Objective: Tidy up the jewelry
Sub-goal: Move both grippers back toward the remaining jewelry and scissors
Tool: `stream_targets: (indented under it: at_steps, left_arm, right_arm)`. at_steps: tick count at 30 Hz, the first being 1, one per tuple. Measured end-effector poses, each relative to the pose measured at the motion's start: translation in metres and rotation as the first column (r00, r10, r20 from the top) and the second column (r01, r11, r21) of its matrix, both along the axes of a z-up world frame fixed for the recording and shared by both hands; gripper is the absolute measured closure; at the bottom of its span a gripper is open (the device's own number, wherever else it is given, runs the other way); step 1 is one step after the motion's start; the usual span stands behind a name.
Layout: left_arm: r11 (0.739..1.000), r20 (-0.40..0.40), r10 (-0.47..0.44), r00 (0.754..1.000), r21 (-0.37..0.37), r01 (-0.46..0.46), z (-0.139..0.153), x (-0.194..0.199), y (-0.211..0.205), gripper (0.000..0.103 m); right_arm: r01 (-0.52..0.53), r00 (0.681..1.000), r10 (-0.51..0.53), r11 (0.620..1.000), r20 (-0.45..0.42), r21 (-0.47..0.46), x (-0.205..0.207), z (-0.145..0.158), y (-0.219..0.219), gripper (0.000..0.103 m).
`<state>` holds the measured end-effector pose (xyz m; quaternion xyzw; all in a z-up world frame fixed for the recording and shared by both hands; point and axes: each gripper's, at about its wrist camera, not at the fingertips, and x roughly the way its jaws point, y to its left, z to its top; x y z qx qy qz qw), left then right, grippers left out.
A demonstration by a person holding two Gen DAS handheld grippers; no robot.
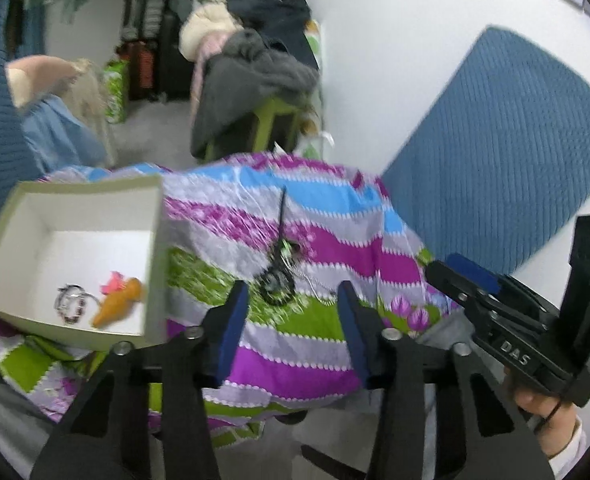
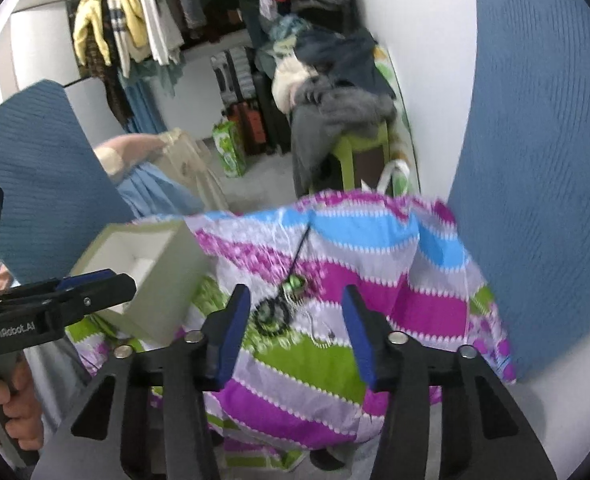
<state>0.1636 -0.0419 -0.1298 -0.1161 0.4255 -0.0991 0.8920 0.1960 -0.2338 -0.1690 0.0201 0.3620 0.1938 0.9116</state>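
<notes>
A pile of jewelry (image 1: 278,276) lies on a striped cloth: a dark beaded bracelet, a green piece, a black cord and a thin chain. It also shows in the right wrist view (image 2: 281,304). A white open box (image 1: 75,256) stands to the left and holds a beaded bracelet (image 1: 71,304), an orange piece (image 1: 119,304) and a pink piece (image 1: 113,283). My left gripper (image 1: 295,300) is open and empty, just in front of the pile. My right gripper (image 2: 295,308) is open and empty, also just short of the pile.
The striped cloth (image 1: 303,344) covers a small raised surface. Blue cushions (image 1: 495,148) stand to the right and left. Behind are a green stool piled with clothes (image 2: 335,112), suitcases and hanging garments. The box also shows in the right wrist view (image 2: 151,276).
</notes>
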Motion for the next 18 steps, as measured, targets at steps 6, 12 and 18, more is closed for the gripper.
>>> stream_targets:
  at_steps: [6,12,18]
  left_arm:
    - [0.999,-0.076,-0.047,0.996,-0.025,0.045,-0.046,0.027,-0.014,0.075]
    - [0.998,-0.136,-0.052,0.989,-0.036,0.048,-0.089,0.056,-0.02,0.078]
    - [1.0,-0.152,-0.028,0.988,0.011,0.03,-0.113,0.083,-0.021,0.086]
  right_arm:
    - [-0.011,0.999,0.011,1.0,-0.051,0.007,0.022,-0.04,0.001,0.076]
    - [-0.037,0.992,0.039,0.999,-0.124,0.017,0.047,-0.069,0.005,0.078]
    - [-0.05,0.982,0.055,0.998,-0.178,0.03,0.067,-0.087,0.01,0.078]
